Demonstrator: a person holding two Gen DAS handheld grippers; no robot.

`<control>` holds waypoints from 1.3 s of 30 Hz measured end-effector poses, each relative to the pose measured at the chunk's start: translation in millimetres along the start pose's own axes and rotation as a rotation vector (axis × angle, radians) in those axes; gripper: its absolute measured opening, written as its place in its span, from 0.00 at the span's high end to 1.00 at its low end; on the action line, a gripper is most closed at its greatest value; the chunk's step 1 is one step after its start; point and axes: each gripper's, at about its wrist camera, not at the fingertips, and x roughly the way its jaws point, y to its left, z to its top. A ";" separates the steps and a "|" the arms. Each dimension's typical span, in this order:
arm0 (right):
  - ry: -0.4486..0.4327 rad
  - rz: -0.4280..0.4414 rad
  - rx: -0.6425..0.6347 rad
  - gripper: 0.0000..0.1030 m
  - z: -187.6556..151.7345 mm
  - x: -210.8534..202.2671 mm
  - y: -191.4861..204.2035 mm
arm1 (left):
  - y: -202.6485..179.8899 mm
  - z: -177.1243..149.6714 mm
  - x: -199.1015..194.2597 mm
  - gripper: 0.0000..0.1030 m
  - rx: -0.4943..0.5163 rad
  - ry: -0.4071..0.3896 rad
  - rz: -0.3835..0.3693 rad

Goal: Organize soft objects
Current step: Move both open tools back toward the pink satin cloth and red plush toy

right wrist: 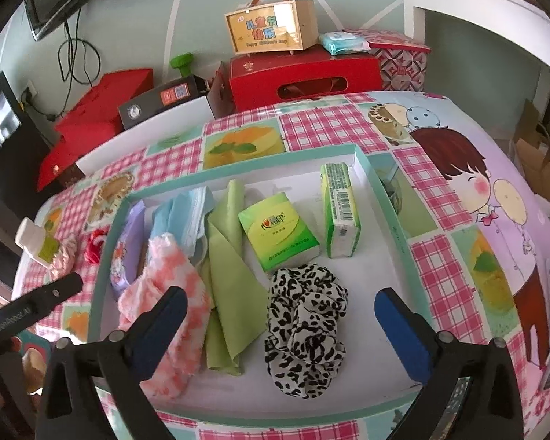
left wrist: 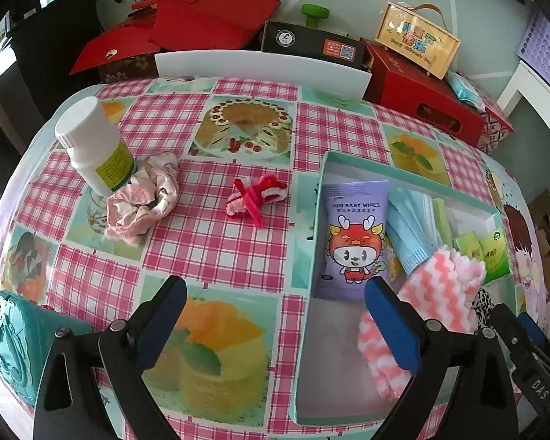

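Lettering reads "MINI BABY WIPES" on the purple wipes pack (left wrist: 354,238), which lies at the left end of the teal-rimmed tray (right wrist: 381,198). A wooden box (right wrist: 271,25) at the back carries "Happy Children's Day" under larger Chinese characters. The left gripper's arm, seen from the right wrist view, bears a small white brand mark too blurred to read.

The surface (left wrist: 216,256) wears a pink gingham oilcloth printed with cakes and a cartoon child; behind it stand red gift boxes (left wrist: 209,18) against a pale green wall.

In the tray, from left to right, lie the wipes, blue face masks (right wrist: 187,216), a pink-and-white wavy cloth (right wrist: 168,293), a green cloth (right wrist: 225,275), two green tissue packs (right wrist: 278,234) and a leopard-print scrunchie (right wrist: 304,330).

Only the left wrist view clearly shows what remains outside the tray: a white bottle (left wrist: 95,146), a crumpled pink scrunchie (left wrist: 143,198) touching it, and a red-and-pink pipe-cleaner bow (left wrist: 255,196). Only the right wrist view shows the leopard scrunchie whole.

The left gripper (left wrist: 275,326) is released, its jaws wide over the tray's left rim, with nothing held. The right gripper (right wrist: 280,330) is likewise spread wide above the leopard scrunchie, not pressing it.
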 end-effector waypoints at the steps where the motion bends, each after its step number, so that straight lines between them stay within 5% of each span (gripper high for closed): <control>1: -0.001 0.000 0.004 0.00 0.3 -0.1 -0.3 | 0.1 0.1 -0.2 0.05 -0.001 -0.002 0.001; 11: 0.004 -0.009 -0.011 0.00 -0.5 0.9 2.4 | -0.4 -0.5 -2.5 0.05 -0.013 -0.028 0.001; 20: -0.050 -0.006 -0.039 0.00 2.1 -10.8 12.8 | 25.1 7.8 -8.5 0.05 -0.076 -0.064 0.083; 39: -0.060 0.101 -0.241 0.00 -13.3 -2.2 107.4 | 97.5 20.0 -11.0 0.05 -0.234 -0.094 0.195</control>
